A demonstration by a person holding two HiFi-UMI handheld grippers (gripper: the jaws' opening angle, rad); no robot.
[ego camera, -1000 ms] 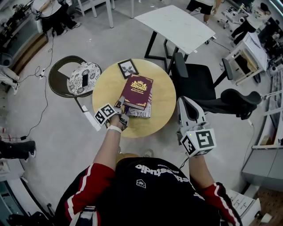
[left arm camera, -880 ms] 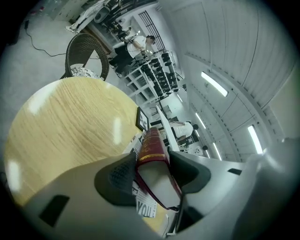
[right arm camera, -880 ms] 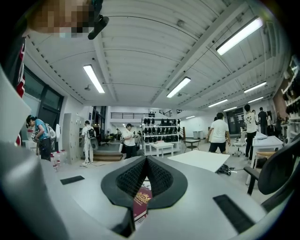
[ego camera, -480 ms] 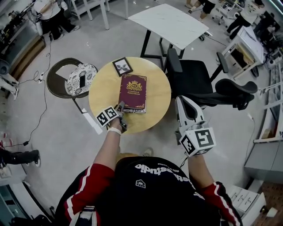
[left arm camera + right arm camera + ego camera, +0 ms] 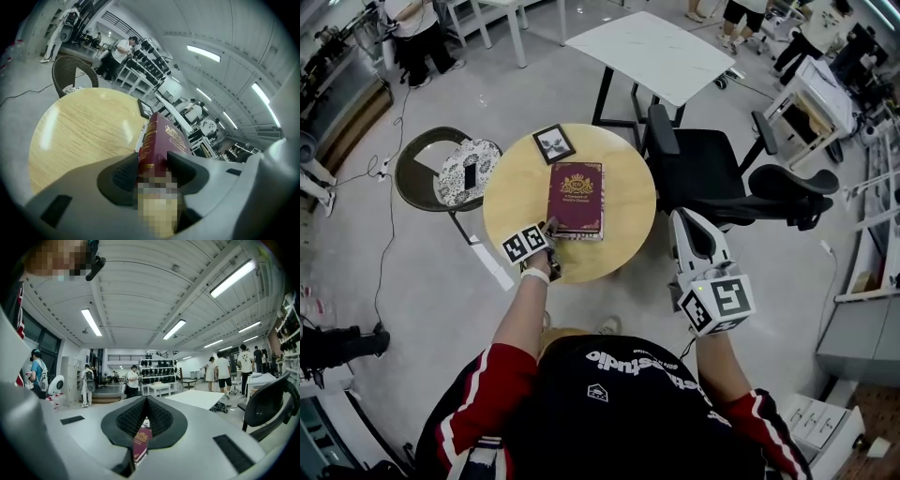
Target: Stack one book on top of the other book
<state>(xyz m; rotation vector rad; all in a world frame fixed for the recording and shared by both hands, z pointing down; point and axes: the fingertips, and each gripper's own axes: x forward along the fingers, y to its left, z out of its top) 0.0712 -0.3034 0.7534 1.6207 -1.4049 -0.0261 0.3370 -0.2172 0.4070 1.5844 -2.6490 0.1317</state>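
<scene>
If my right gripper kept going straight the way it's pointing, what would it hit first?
Probably nothing nearby. The right gripper, shut and empty, points level; the maroon book lies ahead but lower, so it likely passes over it toward the white table. Depth is unclear.

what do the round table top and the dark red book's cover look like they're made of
Round light-tan table top: looks like wood or a wood-look laminate, with straight grain lines and a soft sheen under the lights.
Dark red hardcover book: a stiff board cover, probably cloth or leather-look, with a shiny gold stamped crest and gold spine bands.
</scene>
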